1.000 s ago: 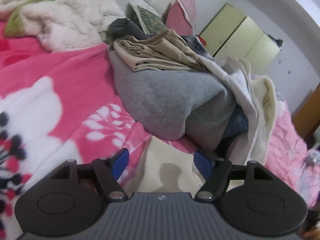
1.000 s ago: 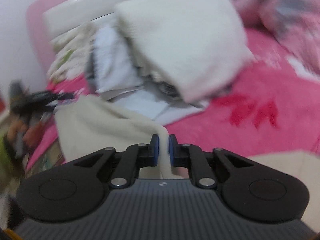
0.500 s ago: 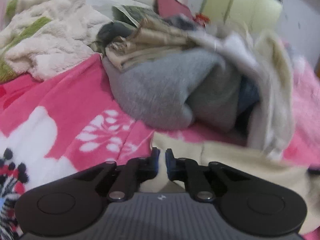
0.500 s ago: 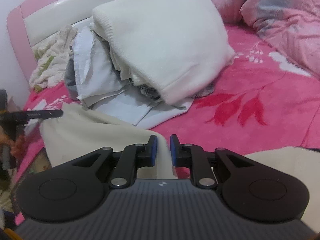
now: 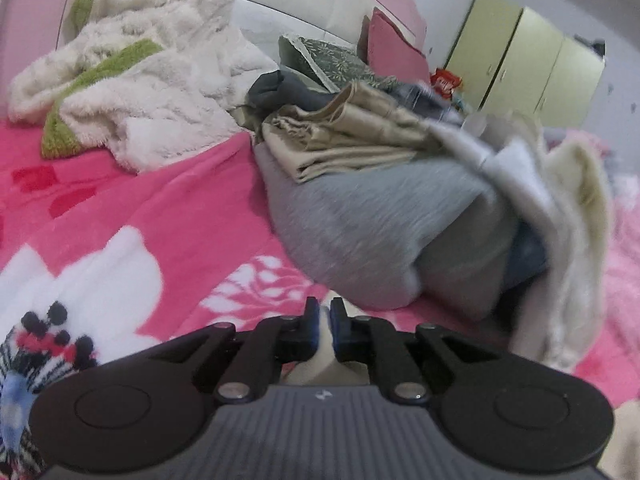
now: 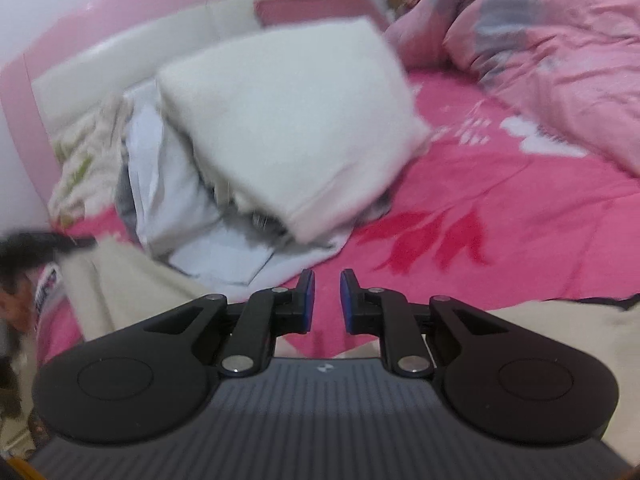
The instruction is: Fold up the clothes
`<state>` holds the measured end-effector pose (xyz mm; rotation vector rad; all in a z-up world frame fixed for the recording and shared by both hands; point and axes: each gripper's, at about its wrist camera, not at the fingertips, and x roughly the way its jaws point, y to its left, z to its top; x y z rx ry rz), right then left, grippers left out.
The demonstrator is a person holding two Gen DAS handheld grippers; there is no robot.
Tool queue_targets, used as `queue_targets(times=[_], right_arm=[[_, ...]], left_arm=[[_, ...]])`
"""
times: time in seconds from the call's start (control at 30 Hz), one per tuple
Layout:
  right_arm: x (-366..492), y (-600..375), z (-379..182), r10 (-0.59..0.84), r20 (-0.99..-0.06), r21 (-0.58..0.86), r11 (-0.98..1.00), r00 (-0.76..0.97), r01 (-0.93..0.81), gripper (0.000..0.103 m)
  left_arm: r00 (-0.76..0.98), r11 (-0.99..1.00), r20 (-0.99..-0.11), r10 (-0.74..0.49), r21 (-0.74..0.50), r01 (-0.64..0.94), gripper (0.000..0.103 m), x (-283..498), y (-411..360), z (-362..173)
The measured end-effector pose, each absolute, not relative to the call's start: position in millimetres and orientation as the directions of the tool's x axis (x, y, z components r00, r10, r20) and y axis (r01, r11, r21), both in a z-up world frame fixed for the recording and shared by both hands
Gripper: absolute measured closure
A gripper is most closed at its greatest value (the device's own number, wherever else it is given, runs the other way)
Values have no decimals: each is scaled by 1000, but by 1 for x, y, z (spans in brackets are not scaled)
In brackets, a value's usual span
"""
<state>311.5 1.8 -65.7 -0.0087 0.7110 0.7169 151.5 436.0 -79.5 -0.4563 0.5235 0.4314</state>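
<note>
The cream cloth (image 6: 132, 280) lies on the pink bed (image 6: 500, 240), beside the clothes pile (image 5: 380, 208). The left tool (image 5: 324, 312) still pinches its edge. The right tool (image 6: 327, 286), which pinched the cloth a second ago, has let go and now stands open.

We can read no words, numbers or brand names anywhere; only a small pale mark sits on each gripper body behind the jaws, too tiny for us to make out.
</note>
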Motion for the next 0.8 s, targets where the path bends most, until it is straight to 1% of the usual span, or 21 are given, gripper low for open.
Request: queue_targets(times=[0.13,0.23,0.3,0.33,0.37,0.43,0.5,0.57,0.6,0.63,0.67,0.73,0.77,0.8], right_arm=[[302,-23,-64,586,-604,234,778,541,-583,89],[294,-42,-62,576,-608,239,789,547,-566,88],[289,-54,-61,570,-610,242,796,551,-555,87],[287,-60,-61,567,-611,243,799,552,-550,87],[285,-66,-60,563,-613,245,802,554,-544,87],[284,-74,-60,568,-608,267,804,555,-531,87],[288,-71,-58,578,-602,274,798,551,-537,87],[291,-63,-54,576,-599,247,793,556,-556,85],[294,-58,-51,573,-601,220,790,558,-573,81],[297,-52,-49,569,-603,192,784,560,-590,75],[300,-45,-48,561,-608,141,772,562,-619,72],[308,-30,-47,549,-617,23,729,564,-684,51],[313,-23,-47,544,-622,-41,696,563,-717,47],[319,-15,-49,548,-639,-74,655,540,-752,42]], left_arm=[[730,798,-596,335,-233,-556,99,154,443,-96],[729,767,-601,327,-282,-577,99,148,456,-96],[721,750,-603,340,-289,-595,97,142,460,-90],[716,739,-601,356,-288,-609,89,138,459,-86],[712,734,-595,374,-280,-619,73,135,458,-81],[716,745,-569,405,-249,-619,62,129,448,-67],[731,773,-538,420,-209,-599,61,125,431,-52],[763,816,-525,378,-200,-542,54,122,408,-40],[780,839,-523,342,-203,-505,53,121,396,-35],[797,866,-530,289,-210,-453,50,124,380,-32],[811,890,-536,234,-217,-401,49,126,365,-30],[827,928,-549,122,-233,-291,46,131,333,-26],[825,941,-561,60,-245,-235,46,136,315,-26],[819,947,-573,-2,-264,-182,46,141,298,-28]])
